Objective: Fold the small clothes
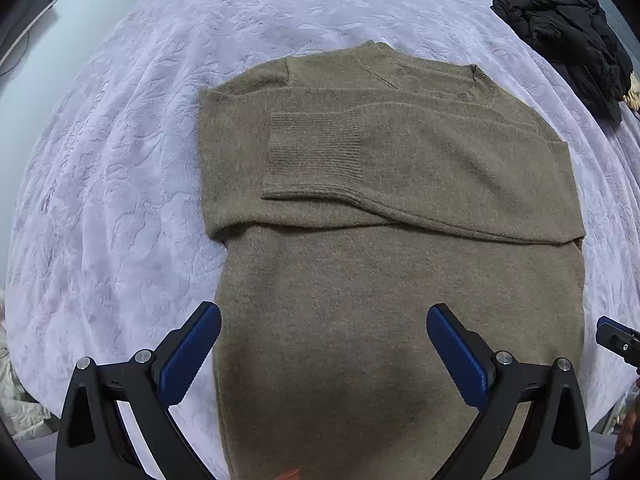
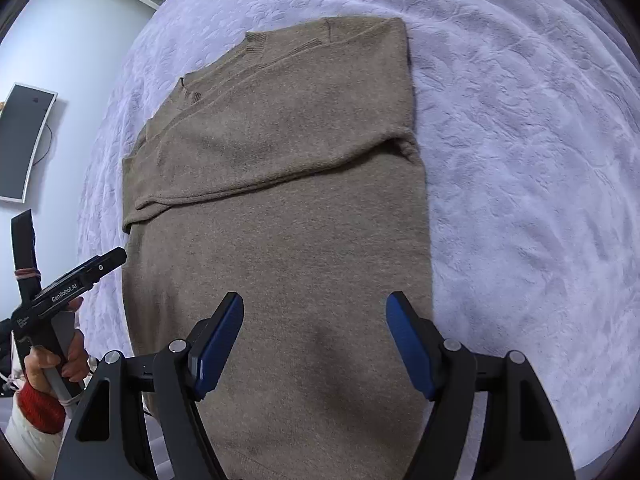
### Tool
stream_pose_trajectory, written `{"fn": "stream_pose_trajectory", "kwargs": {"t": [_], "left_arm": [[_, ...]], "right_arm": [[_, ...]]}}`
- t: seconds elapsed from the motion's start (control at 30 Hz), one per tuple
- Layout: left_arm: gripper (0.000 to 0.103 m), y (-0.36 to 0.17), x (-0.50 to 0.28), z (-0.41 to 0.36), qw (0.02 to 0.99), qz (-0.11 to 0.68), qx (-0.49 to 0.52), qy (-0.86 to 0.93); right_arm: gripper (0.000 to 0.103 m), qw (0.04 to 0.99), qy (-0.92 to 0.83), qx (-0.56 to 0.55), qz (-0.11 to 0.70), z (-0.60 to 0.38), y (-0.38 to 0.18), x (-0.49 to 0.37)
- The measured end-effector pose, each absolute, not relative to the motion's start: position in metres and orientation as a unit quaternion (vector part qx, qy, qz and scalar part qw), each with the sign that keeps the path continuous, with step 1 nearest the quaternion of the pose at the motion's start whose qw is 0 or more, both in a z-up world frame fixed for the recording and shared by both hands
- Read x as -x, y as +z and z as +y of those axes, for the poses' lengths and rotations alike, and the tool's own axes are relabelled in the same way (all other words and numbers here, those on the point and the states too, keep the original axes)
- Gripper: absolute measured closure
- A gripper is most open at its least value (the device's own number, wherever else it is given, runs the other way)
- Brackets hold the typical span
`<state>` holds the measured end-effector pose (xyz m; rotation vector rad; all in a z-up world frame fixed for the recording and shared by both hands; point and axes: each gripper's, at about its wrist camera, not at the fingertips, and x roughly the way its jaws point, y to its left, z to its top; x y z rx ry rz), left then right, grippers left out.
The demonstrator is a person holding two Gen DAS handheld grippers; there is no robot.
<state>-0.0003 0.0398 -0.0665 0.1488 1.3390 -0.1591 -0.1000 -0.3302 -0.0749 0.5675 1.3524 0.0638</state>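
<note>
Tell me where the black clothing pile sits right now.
Only the left wrist view shows the black clothing pile: upper right on the lavender bedspread, beyond the collar end of the brown sweater, apart from it.

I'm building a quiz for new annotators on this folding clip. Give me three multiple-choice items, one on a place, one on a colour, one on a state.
1. Where does the black bundle of clothing lie?
A. on the sweater
B. on the bedspread's far right
C. in a gripper

2. What colour is the knitted sweater?
A. olive-brown
B. red
C. white

3. How do the left gripper and right gripper stand?
A. both shut on cloth
B. one shut
C. both open, empty

Answers: B, it sits on the lavender bedspread, apart from the sweater; A, its knit is olive-brown; C, the blue pads are spread with nothing clamped.
</note>
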Motion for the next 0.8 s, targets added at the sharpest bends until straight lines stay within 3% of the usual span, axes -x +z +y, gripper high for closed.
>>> {"fn": "stream_pose_trajectory", "kwargs": {"t": [0.4, 0.8], "left_arm": [[0.0, -0.068, 0.061, 0.056, 0.765, 0.64, -0.031, -0.065], [0.0, -0.096, 0.152, 0.136, 0.7, 0.7, -0.014, -0.141]], "right_arm": [[0.026, 0.724, 0.118, -0.236, 0.637, -0.333, -0.085, 0.121], [0.026, 0.665, 0.133, -0.333, 0.656, -0.335, -0.121, 0.229]]}}
